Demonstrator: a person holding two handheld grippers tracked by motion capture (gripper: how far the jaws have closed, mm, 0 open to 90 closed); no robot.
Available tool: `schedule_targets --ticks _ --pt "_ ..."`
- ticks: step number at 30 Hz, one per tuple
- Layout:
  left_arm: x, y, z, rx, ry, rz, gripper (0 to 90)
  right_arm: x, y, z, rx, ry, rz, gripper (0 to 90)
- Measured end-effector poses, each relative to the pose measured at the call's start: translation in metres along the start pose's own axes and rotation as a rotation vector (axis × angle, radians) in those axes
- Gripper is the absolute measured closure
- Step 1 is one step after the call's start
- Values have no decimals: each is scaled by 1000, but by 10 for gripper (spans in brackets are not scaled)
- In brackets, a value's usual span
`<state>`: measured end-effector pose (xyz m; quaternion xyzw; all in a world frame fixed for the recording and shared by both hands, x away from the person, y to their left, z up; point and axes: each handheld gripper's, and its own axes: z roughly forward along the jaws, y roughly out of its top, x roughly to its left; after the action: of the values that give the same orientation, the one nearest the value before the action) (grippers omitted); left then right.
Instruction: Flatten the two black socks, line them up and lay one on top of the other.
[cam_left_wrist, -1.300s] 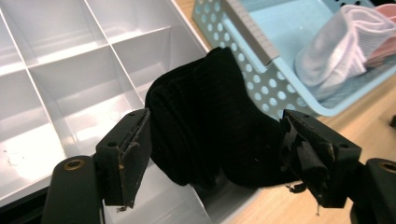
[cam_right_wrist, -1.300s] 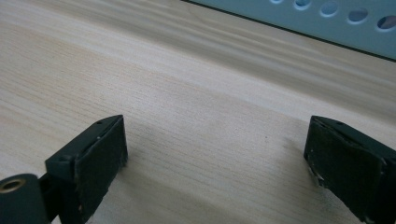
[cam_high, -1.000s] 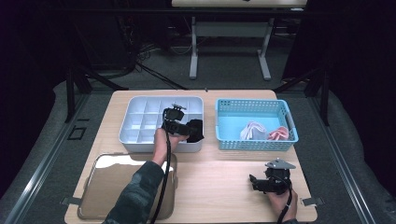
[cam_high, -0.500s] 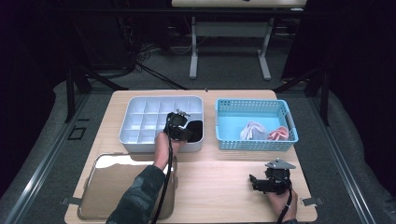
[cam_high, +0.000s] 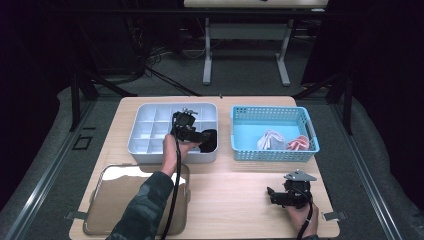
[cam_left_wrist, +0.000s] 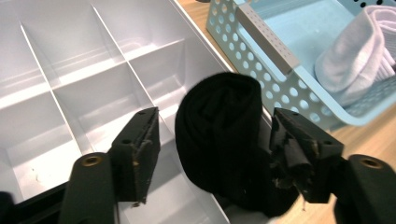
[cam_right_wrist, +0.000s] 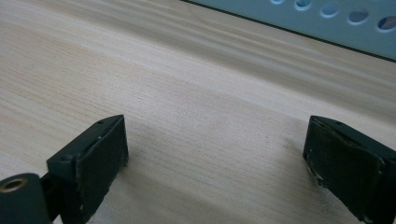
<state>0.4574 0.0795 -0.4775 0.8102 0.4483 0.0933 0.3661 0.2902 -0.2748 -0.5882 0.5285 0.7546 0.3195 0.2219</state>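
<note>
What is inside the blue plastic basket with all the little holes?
Inside the blue plastic basket lie a rolled white sock and a pink-and-white bundle of cloth, side by side on its right. Whatever lies under them is covered.

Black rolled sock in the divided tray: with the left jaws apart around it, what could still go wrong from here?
1. The black sock roll sits high at the grey tray's corner compartment, by the outer wall; it might tip onto the table.
2. The left gripper's jaws have just been opening; one pad looks close to the sock, so lifting away could snag it.
3. Released, the roll may loosen.
</note>
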Motion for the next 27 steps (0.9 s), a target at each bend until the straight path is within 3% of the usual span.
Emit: schedule_targets --ticks 3,6,13,19,27 --pt "-3 4 11 50 -4 17 337 0 0 0 0 0 0 60" --pt "-5 2 19 87 -6 20 411 0 0 0 0 1 -1 60" --pt "-15 -4 20 77 66 70 672 0 0 0 0 2 -1 61" --pt "-23 -10 20 50 100 93 721 0 0 0 0 2 -1 61" --pt "-29 -19 23 70 110 134 736 0 0 0 0 2 -1 61"
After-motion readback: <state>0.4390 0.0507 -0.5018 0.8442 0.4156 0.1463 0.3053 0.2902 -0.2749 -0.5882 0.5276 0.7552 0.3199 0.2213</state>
